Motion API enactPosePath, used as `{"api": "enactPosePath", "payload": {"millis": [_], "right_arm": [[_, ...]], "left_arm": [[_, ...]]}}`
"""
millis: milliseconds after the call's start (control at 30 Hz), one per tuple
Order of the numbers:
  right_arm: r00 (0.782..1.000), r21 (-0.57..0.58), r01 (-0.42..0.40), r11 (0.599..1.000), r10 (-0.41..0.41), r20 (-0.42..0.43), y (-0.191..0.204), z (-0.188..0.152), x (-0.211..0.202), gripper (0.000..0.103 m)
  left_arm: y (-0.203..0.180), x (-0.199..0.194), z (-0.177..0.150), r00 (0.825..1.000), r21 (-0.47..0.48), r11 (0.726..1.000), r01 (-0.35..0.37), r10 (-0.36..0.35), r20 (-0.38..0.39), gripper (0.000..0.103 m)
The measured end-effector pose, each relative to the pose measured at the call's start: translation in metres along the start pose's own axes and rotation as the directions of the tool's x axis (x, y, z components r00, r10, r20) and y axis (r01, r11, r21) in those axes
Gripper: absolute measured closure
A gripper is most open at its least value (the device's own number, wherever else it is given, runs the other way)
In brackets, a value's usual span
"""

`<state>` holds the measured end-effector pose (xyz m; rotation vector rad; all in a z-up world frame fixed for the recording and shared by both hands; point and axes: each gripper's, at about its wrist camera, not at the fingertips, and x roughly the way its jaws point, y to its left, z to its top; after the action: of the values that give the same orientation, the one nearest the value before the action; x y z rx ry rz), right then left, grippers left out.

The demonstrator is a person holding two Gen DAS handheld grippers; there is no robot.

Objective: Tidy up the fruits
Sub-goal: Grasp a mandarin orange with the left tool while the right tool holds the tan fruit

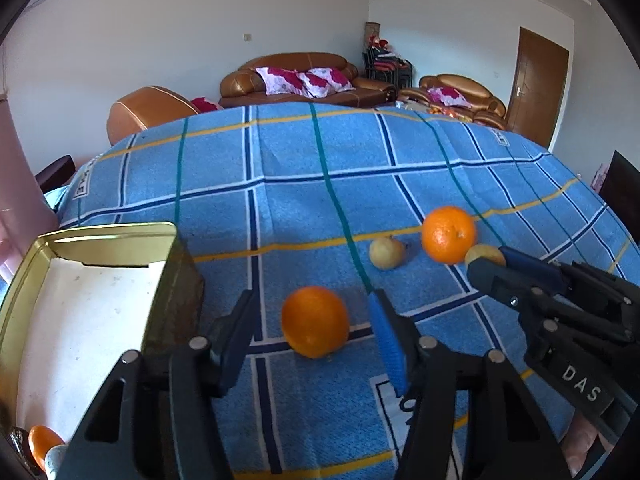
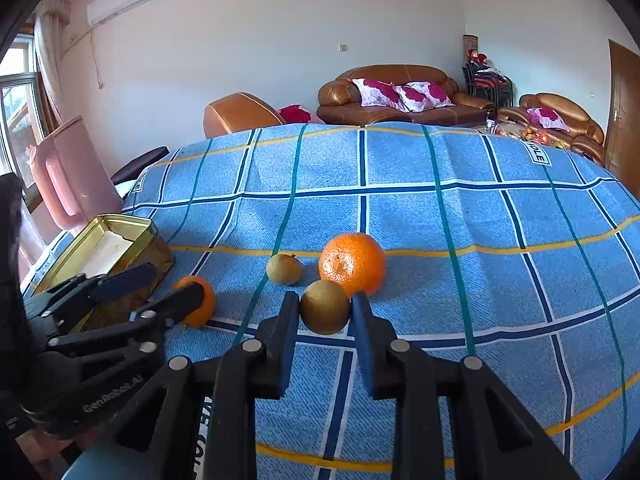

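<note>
My left gripper is open, its fingers on either side of an orange that lies on the blue checked cloth; it also shows in the right wrist view. My right gripper is closed around a small brownish-green fruit, both pads at its sides; it also shows in the left wrist view. Behind it lie a second orange and another brownish-green fruit. A gold tin box stands open at the left, with one orange at its near end.
A pink plastic chair stands past the table's left edge. Brown leather sofas with floral cushions line the far wall. A wooden door is at the right.
</note>
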<state>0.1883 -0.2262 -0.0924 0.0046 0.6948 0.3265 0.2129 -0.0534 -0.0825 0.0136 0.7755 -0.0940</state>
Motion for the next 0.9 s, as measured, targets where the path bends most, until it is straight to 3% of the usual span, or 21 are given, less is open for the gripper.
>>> {"api": "enactPosePath", "payload": {"millis": [133,200,433,900], "right_arm": [[1.000,0.002,-0.014,1.000,0.014,-0.010,0.000,-0.001,0.002,0.074],[1.000,0.000,-0.018,1.000,0.018,-0.013,0.000,-0.001,0.002,0.074],[0.999,-0.009,-0.035,0.999,0.035,0.003,0.002,-0.002,-0.001,0.074],[0.996,-0.054,-0.071,0.996,0.074,0.051,0.009,-0.003,-0.011,0.074]], "left_arm": [[-0.002,0.013,0.001,0.998,0.005,1.000,0.016,-0.016,-0.054,0.053],[0.000,0.017,0.000,0.997,-0.004,1.000,0.021,-0.022,-0.072,0.064],[0.003,0.010,0.000,0.997,-0.023,0.998,0.061,-0.062,-0.037,0.064],[0.006,-0.013,0.000,0.995,-0.031,0.998,0.059,-0.057,0.079,0.064]]}}
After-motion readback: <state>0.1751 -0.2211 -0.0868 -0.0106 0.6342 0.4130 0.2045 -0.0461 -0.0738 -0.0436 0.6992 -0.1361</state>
